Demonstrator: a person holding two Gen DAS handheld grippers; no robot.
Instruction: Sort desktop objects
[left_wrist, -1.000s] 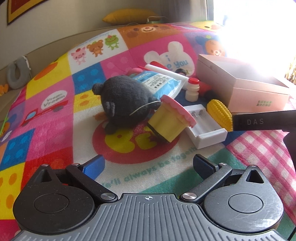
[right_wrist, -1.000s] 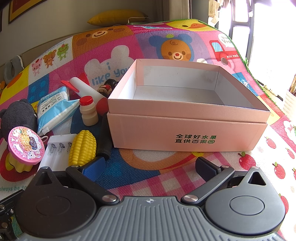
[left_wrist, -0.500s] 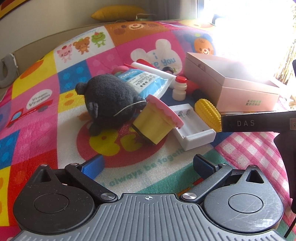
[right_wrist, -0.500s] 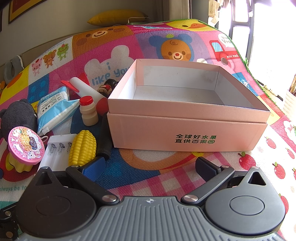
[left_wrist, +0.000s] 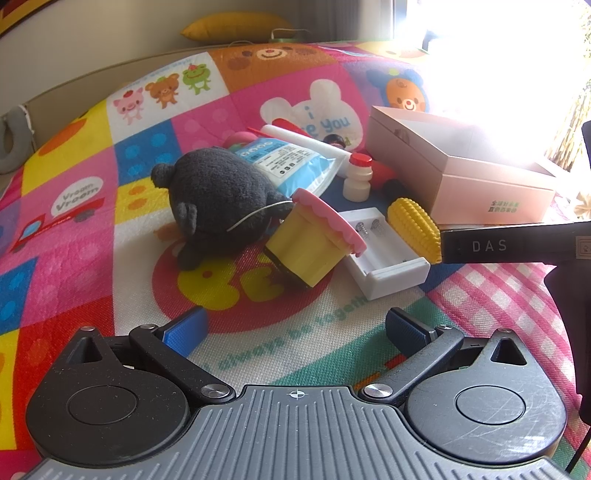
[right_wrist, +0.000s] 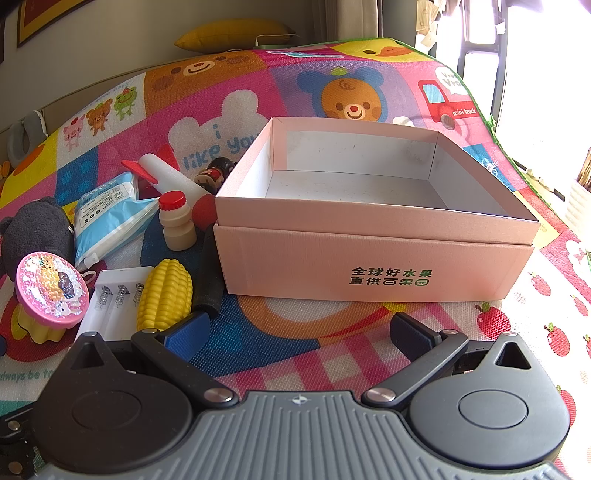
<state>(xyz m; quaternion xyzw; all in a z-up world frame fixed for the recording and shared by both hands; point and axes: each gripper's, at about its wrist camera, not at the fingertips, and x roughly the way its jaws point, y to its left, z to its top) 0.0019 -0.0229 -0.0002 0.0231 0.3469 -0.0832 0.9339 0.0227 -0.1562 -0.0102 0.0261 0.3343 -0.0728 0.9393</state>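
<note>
While both pairs of jaws stand wide apart with nothing between them, the left gripper (left_wrist: 293, 328) hangs low in its frame over the colourful cartoon-print play mat (left_wrist: 110, 236), and the right gripper (right_wrist: 297, 330) sits at the bottom of its frame facing the open pink cardboard box (right_wrist: 373, 254), which fills the centre and right of that view and holds nothing visible. In the left view's centre, a dark grey plush toy (left_wrist: 218, 199) lies touching a tipped yellow toy cup with a pink scalloped lid (left_wrist: 310, 245). Just right of the cup rests a white plastic battery holder (left_wrist: 384, 258), with a yellow plastic corn cob (left_wrist: 415, 227) against its far side. Above them sit a blue-and-white wipes packet (left_wrist: 291, 166) and a small cream bottle with a red cap (left_wrist: 357, 181), upright. A black bar lettered "DAS" (left_wrist: 513, 245) crosses the right edge.
</note>
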